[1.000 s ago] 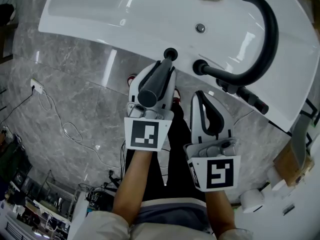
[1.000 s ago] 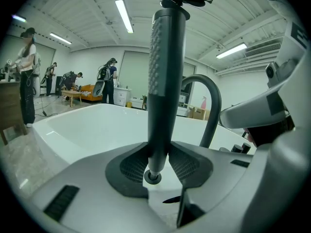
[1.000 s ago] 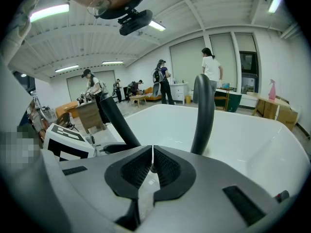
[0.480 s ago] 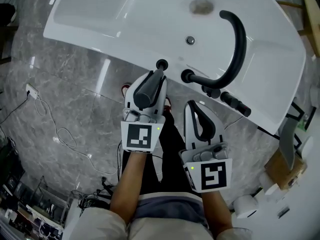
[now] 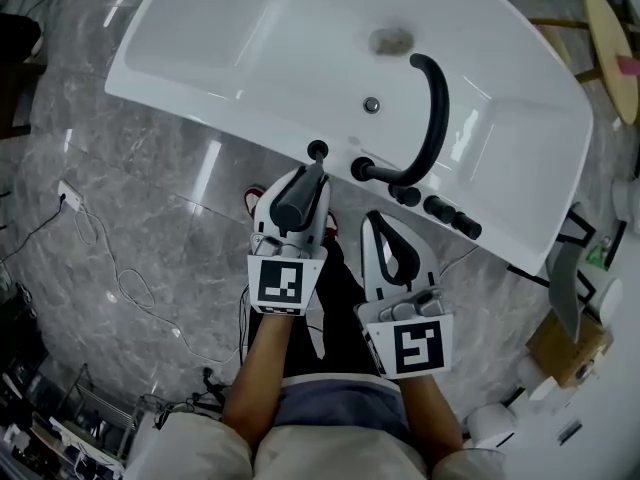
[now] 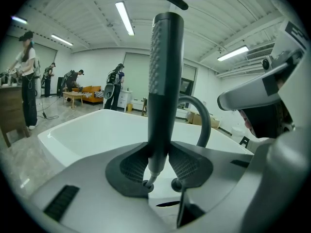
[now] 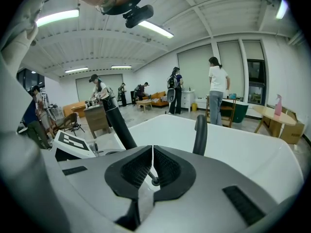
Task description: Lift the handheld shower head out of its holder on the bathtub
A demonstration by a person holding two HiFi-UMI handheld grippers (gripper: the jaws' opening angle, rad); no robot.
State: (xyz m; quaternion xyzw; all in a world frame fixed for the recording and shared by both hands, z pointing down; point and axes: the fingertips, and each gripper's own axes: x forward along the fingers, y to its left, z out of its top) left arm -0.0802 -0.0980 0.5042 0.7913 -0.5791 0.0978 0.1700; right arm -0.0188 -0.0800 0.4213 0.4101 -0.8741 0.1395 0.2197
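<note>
Head view. One bathtub [image 5: 220,28], glossy white with rounded walls, on polished grey veined floor [image 5: 120,198]. On its near rim there is one round black holder [image 5: 317,150], one matte black arched spout [image 5: 435,108] and three dark knobs [image 5: 437,208] in a row. The left gripper [image 5: 305,183] is clamped round the one shower head [image 5: 293,203], a dark grey cylindrical wand lying along the jaws. Its far end points at the holder and sits just short of it. Cannot tell whether they touch. The right gripper [image 5: 378,218] sits just beside it, toward the spout. There are two grippers, each with one black-and-white marker cube.

Left gripper view. The shower head [image 6: 163,81] stands upright, smooth matte, with a fine dimpled strip down one side. It tapers to a thin metal tip at the bottom. The ribbed black pads [image 6: 133,166] press on both sides of its lower part. The tub [image 6: 87,135] and spout [image 6: 201,118] lie behind.

Right gripper view. The right gripper [image 7: 152,166] has its cross-hatched pads drawn almost together, with a thin slit and nothing in it. The shower head [image 7: 119,125] shows as a slanted dark rod to the left, apart from these jaws. The spout [image 7: 200,135] is ahead.
</note>
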